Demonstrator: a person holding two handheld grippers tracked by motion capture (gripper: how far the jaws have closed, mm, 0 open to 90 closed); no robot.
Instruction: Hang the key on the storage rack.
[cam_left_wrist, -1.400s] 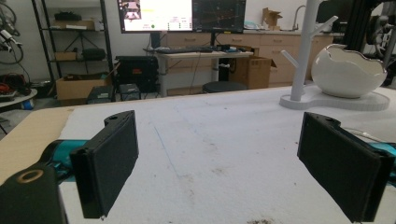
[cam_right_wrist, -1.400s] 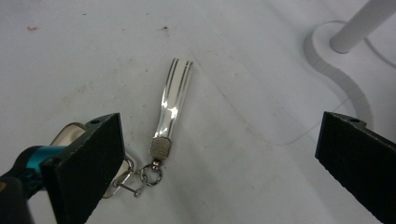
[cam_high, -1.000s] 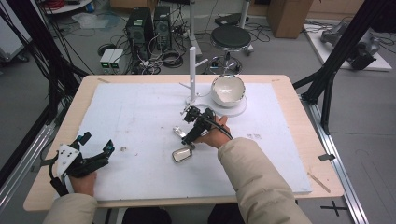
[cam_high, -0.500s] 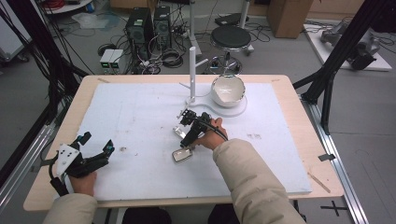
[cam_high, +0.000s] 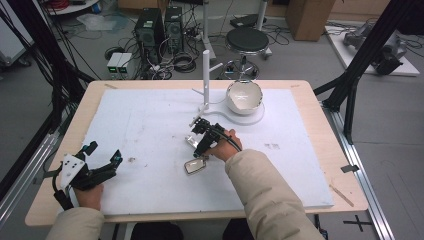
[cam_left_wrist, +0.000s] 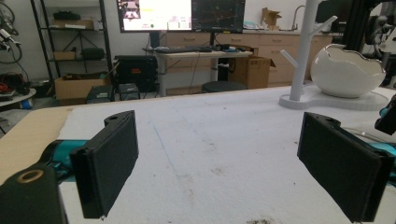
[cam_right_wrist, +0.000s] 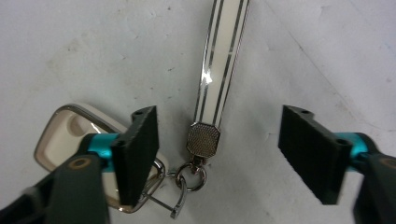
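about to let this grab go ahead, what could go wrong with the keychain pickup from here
The right tool has just been closing around the metal clasp of the strap, and the pads do not yet touch it. The clasp is small and lies flat, so the jaws may slide over it. The left pad overlaps the key fob, so it may nudge or pinch that. The rings hang loose, so the fob could swing once lifted.

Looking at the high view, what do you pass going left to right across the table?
left gripper → key fob → white stand → white bowl
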